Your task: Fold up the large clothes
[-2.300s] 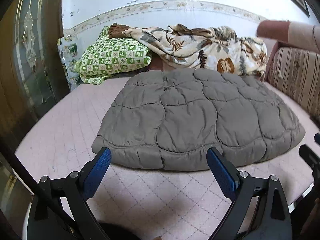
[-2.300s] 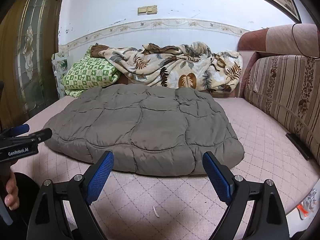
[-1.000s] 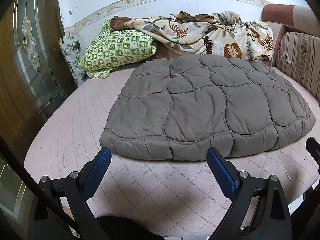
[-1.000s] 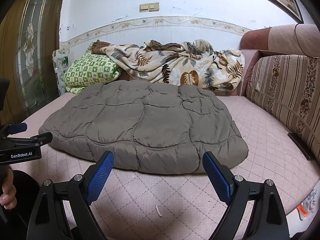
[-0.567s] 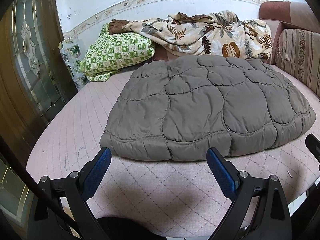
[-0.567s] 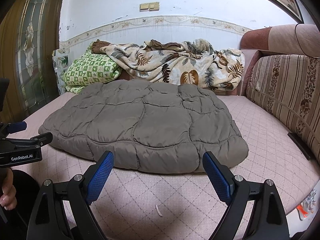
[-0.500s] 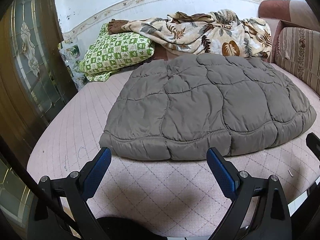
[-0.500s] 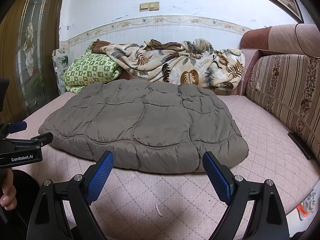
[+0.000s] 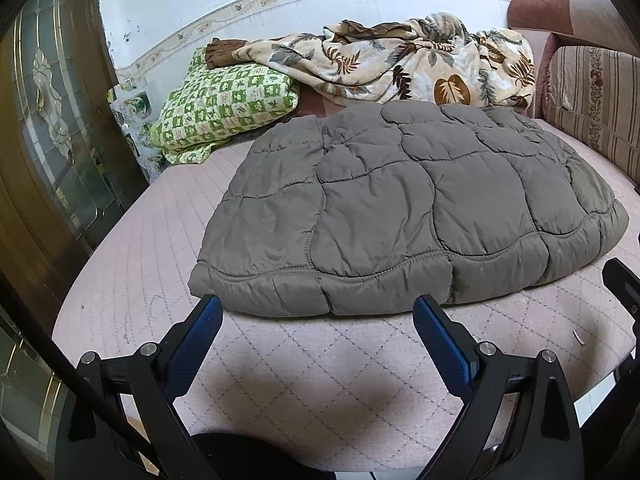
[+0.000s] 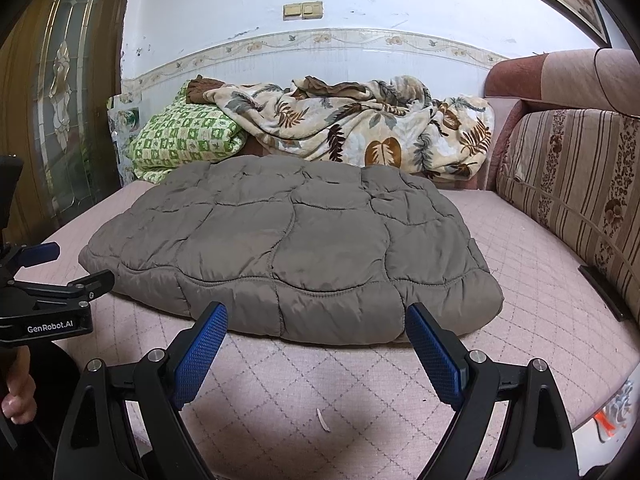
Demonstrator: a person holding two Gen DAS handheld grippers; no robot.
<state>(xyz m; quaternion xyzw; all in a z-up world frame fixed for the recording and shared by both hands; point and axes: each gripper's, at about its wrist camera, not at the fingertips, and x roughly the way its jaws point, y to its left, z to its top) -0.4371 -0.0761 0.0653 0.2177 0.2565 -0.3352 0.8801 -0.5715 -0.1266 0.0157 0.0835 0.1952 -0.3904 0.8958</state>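
both my tongs, left gripper (image 9: pixel 318 334) and right gripper (image 10: pixel 316 338), hover spread apart and empty at lower frame, short of the grey quilted jacket (image 10: pixel 288 248) lying mid-frame, lined up for its near hem.

A white wall (image 10: pixel 400 8) with a floral border backs the pink quilted bed (image 10: pixel 540 280), beside a striped sofa (image 10: pixel 580 184).

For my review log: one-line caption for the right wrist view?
Open right gripper faces a grey quilted garment lying on the bed.
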